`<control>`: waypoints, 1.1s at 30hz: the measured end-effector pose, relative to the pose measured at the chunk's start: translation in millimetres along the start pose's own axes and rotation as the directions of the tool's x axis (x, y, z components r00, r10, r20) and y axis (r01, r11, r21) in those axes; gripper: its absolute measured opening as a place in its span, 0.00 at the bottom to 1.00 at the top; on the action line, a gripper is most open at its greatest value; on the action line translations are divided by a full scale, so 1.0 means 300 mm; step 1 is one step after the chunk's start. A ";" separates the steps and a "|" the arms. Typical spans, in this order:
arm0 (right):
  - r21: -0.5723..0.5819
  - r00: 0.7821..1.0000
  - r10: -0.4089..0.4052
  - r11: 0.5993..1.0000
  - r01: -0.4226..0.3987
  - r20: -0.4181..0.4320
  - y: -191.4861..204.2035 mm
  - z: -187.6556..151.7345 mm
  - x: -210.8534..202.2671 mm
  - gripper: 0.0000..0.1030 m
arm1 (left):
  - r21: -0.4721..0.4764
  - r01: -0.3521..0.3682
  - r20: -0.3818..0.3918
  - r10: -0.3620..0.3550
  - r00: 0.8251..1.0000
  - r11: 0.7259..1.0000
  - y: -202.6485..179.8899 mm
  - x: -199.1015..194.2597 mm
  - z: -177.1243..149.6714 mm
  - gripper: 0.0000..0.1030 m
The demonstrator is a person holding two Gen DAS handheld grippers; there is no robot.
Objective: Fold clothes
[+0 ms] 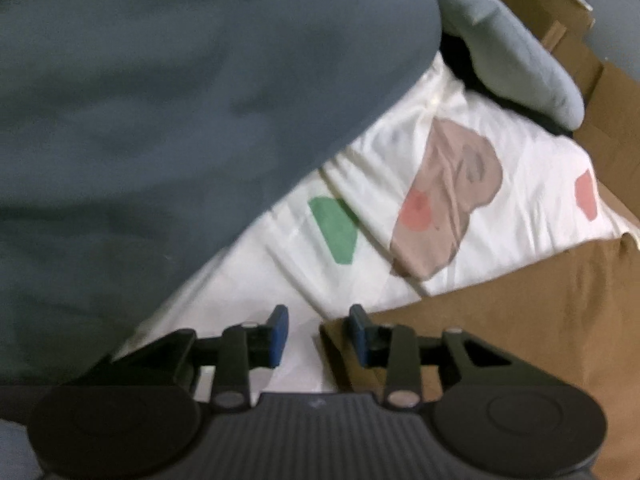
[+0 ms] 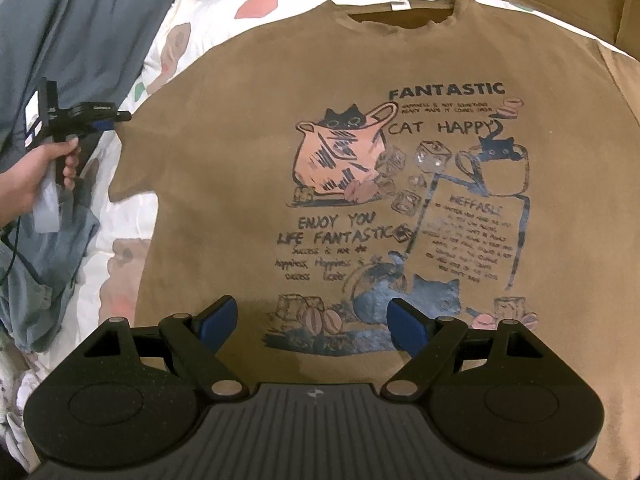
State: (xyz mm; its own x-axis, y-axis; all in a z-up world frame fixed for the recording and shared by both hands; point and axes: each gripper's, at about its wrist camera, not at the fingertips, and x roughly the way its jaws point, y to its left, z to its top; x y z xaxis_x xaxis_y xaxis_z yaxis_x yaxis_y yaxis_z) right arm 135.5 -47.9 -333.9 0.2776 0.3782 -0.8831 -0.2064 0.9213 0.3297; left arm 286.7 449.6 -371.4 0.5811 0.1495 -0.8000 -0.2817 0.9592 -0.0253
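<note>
Brown cat-print T-shirt (image 2: 248,160) lies flat on quilt (image 2: 188,12) — right tool (image 2: 312,320) open; left tool (image 2: 120,118) at 9 o'clock, parted.

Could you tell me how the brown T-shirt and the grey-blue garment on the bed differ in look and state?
The brown T-shirt lies spread flat, front up; the grey-blue garment sits crumpled at the bed's edge. The T-shirt carries a large cat print with lettering; the garment shows no print. Both rest on the white patterned bedsheet, and neither is gripped by the open right gripper.
</note>
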 end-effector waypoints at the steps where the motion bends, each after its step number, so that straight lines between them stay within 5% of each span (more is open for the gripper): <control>1: 0.001 1.000 0.003 1.000 -0.003 0.003 0.001 0.001 0.001 0.84 | -0.005 0.004 0.001 -0.004 1.000 1.000 0.006 -0.016 0.003 0.34; 11: 0.012 0.999 0.027 1.000 -0.028 0.029 0.016 0.016 0.006 0.84 | -0.032 0.102 -0.024 -0.103 0.994 0.994 -0.055 -0.137 -0.078 0.35; 19: 0.007 1.000 0.016 1.000 -0.016 0.026 0.007 0.003 -0.005 0.84 | -0.017 0.081 -0.108 -0.082 0.991 0.997 -0.118 -0.076 -0.170 0.35; 26: 0.013 0.999 0.017 1.000 -0.018 0.027 0.001 0.004 -0.007 0.84 | 0.014 0.031 -0.109 -0.030 0.994 0.999 -0.151 -0.081 -0.177 0.23; 33: 0.012 0.999 0.025 1.000 -0.026 0.029 0.011 0.004 -0.001 0.84 | 0.117 0.002 -0.089 0.008 0.996 0.993 -0.208 -0.113 -0.169 0.28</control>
State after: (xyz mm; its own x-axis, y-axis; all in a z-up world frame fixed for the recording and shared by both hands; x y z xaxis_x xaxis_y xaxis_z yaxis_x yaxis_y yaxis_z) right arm 136.0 -44.9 -332.1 0.2991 0.4038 -0.8645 -0.2019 0.9123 0.3563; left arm 245.9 372.6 -373.2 0.5085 0.1353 -0.8504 -0.1889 0.9810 0.0431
